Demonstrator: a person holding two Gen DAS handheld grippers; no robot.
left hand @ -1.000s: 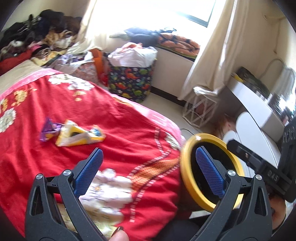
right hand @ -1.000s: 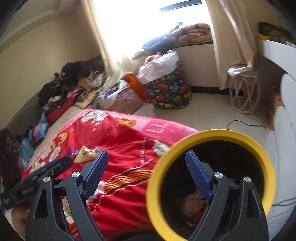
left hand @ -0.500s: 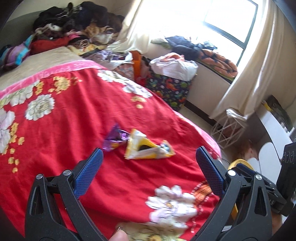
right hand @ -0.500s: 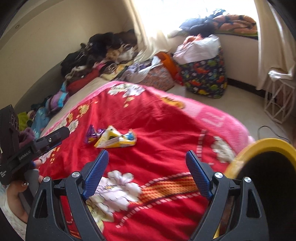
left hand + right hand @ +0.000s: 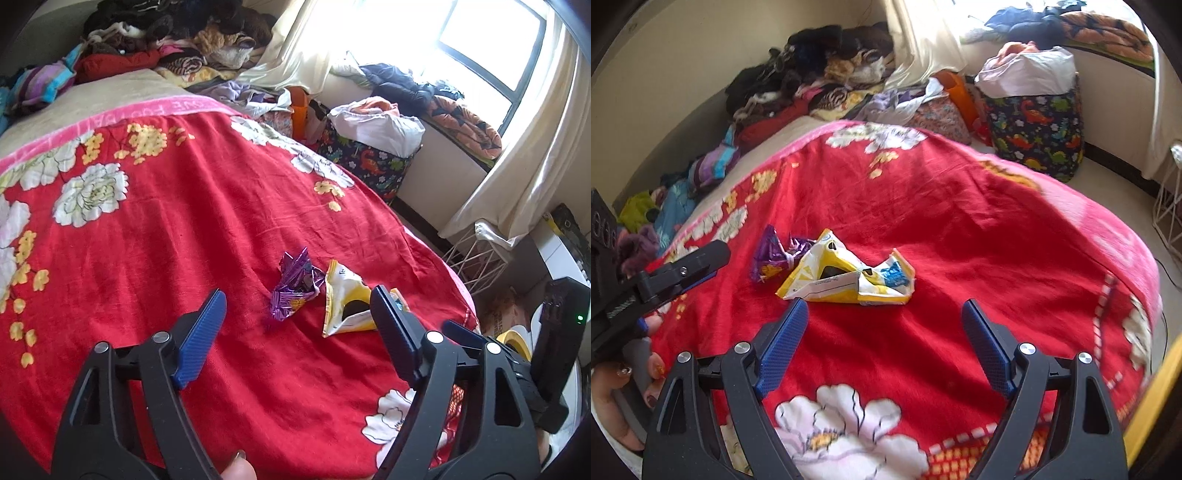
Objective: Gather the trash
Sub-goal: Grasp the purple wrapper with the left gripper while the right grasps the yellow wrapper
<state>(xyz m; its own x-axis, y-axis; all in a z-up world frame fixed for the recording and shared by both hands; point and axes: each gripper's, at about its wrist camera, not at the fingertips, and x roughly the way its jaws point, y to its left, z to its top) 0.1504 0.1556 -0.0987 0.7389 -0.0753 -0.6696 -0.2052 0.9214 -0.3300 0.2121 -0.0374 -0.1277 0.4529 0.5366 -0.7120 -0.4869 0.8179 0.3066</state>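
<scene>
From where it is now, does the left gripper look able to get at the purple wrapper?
Probably yes: the purple wrapper lies uncovered on the red blanket just ahead of the left gripper, whose jaws are closing with nothing between them.

The red blanket (image 5: 184,240) is viewed obliquely downward from both wrists, close in; the two wrappers (image 5: 317,291) (image 5: 834,269) and the window-side clutter are shared by both views.

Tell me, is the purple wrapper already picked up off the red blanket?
No, the purple wrapper lies on the red blanket beside the yellow wrapper, with no gripper touching it.
</scene>
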